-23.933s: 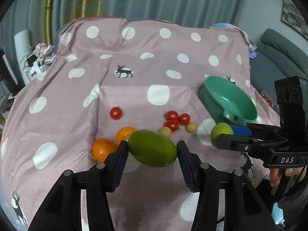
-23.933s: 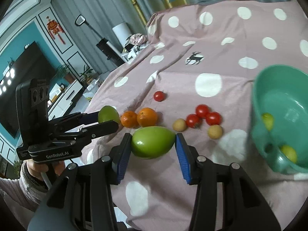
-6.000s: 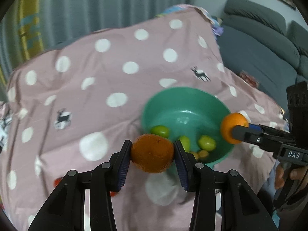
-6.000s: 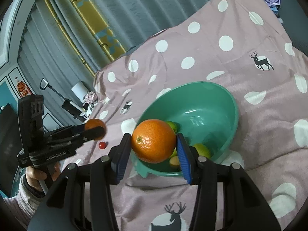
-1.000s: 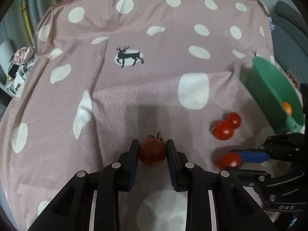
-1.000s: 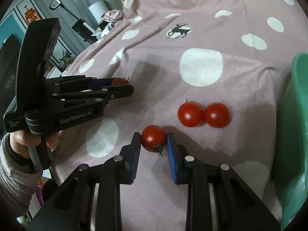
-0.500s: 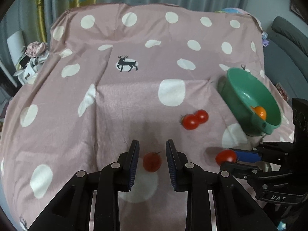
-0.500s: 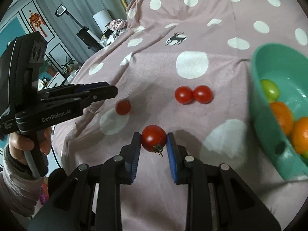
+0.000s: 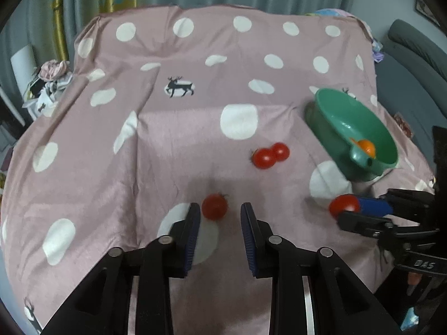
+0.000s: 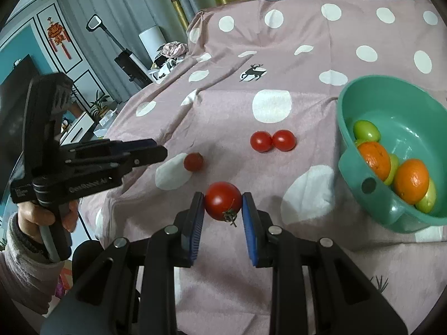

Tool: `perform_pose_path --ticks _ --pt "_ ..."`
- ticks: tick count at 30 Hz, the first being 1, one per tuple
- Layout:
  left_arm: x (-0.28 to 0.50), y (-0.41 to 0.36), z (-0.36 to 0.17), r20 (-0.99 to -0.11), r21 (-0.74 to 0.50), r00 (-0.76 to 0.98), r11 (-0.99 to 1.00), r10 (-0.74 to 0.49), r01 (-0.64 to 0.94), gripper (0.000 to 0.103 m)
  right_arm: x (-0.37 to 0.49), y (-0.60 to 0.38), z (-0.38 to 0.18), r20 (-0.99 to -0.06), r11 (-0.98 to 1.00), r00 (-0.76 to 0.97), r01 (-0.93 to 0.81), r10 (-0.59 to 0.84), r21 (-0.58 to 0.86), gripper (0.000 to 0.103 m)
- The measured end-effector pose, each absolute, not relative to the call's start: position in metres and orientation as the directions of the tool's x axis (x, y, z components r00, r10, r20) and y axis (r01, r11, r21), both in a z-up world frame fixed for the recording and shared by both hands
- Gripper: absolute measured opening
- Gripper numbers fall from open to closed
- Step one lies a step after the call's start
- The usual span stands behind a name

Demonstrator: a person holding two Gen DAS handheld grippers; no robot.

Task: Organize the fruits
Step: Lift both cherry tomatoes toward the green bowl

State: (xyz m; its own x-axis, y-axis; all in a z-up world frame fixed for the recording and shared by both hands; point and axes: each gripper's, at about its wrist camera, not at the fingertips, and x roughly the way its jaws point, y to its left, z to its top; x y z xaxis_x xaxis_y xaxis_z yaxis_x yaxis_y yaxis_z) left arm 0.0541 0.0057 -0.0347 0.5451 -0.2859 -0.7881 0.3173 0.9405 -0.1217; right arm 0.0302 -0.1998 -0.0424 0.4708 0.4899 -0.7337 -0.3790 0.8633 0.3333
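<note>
The right tongs (image 10: 223, 205) grip a tomato (image 10: 223, 200) at lower centre; the left tongs (image 9: 220, 215) stand narrow and empty above a loose tomato (image 9: 214, 206).

Left gripper (image 9: 220, 214) empty above a tomato (image 9: 214, 206) lying on the pink dotted cloth (image 9: 167, 145), two tomatoes (image 9: 270, 155) touching, farther right, green bowl (image 9: 329, 117) far right with an orange (image 9: 366, 146), right gripper (image 9: 342, 213) at right clamping a tomato (image 9: 344, 205).
</note>
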Motion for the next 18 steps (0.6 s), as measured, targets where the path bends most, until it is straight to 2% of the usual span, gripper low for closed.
perform_pose_path --ticks 4,6,7,10,12,15,16,18 --pt "0.067 0.004 -0.056 -0.818 -0.12 0.505 0.94 -0.276 0.319 0.03 0.025 -0.2 -0.043 -0.732 0.859 0.466 -0.384 0.498 0.34 0.028" --pt "0.071 -0.001 -0.065 -0.827 -0.113 0.491 0.937 -0.273 0.331 0.044 0.025 -0.2 -0.043 -0.729 0.857 0.466 -0.385 0.501 0.342 0.028" --pt "0.074 -0.003 -0.068 -0.828 -0.098 0.496 0.939 -0.26 0.329 0.055 0.026 -0.201 -0.044 -0.728 0.857 0.467 -0.383 0.502 0.345 0.028" --pt "0.086 -0.01 -0.075 -0.835 -0.103 0.481 0.934 -0.267 0.341 0.056 0.028 -0.201 -0.045 -0.726 0.854 0.464 -0.382 0.507 0.353 0.028" --pt "0.094 -0.015 -0.079 -0.845 -0.084 0.473 0.936 -0.249 0.343 0.055 0.029 -0.201 -0.047 -0.726 0.852 0.461 -0.384 0.51 0.355 0.028" --pt "0.097 -0.019 -0.086 -0.854 -0.083 0.458 0.932 -0.249 0.352 0.031 0.031 -0.202 -0.048 -0.728 0.852 0.457 -0.382 0.511 0.358 0.028" --pt "0.095 -0.019 -0.086 -0.85 -0.066 0.47 0.933 -0.239 0.354 0.028 0.032 -0.204 -0.048 -0.728 0.852 0.457 -0.38 0.511 0.359 0.028" --pt "0.093 -0.018 -0.085 -0.847 -0.068 0.473 0.933 -0.241 0.353 0.027 0.033 -0.206 -0.049 -0.727 0.853 0.46 -0.374 0.511 0.363 0.028"
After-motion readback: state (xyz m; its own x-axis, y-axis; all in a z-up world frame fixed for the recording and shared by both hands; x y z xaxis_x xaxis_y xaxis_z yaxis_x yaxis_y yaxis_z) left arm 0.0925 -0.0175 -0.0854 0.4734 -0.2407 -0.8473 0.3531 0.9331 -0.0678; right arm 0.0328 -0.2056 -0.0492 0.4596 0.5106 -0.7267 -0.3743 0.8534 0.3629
